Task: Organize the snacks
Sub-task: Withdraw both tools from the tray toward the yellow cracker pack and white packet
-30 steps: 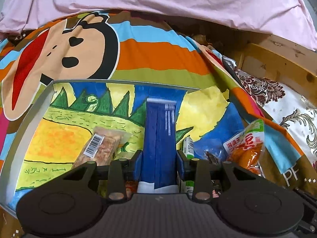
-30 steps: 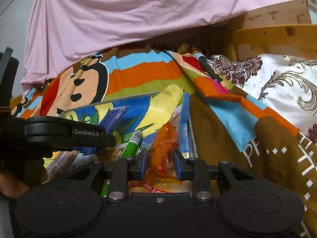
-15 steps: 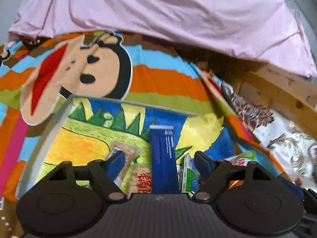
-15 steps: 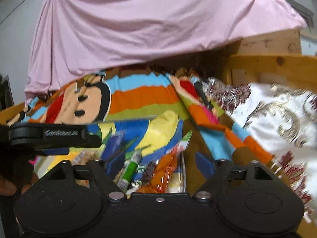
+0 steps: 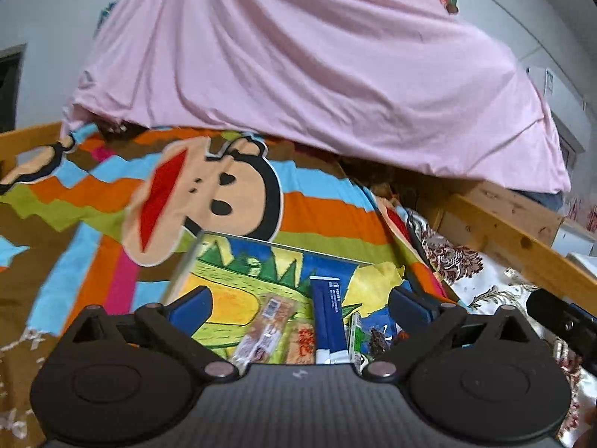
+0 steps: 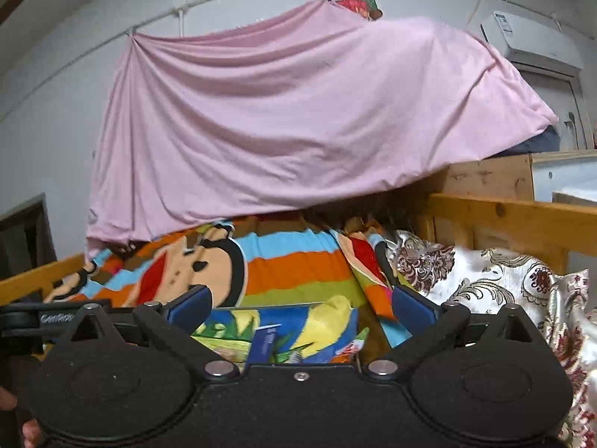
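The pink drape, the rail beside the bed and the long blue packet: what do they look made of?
Pink drape: soft matte cloth, judging by its folds and sag. Rail: pale wood, with knots and grain showing. Long blue packet: probably smooth printed plastic film or thin card; too blurred to tell.

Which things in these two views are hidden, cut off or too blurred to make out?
- Left wrist view: the near end of the blue box and the near part of the tray hide behind the left claw body.
- Left wrist view: print on the snack packets is blurred.
- Right wrist view: most tray contents hide behind the right claw body.
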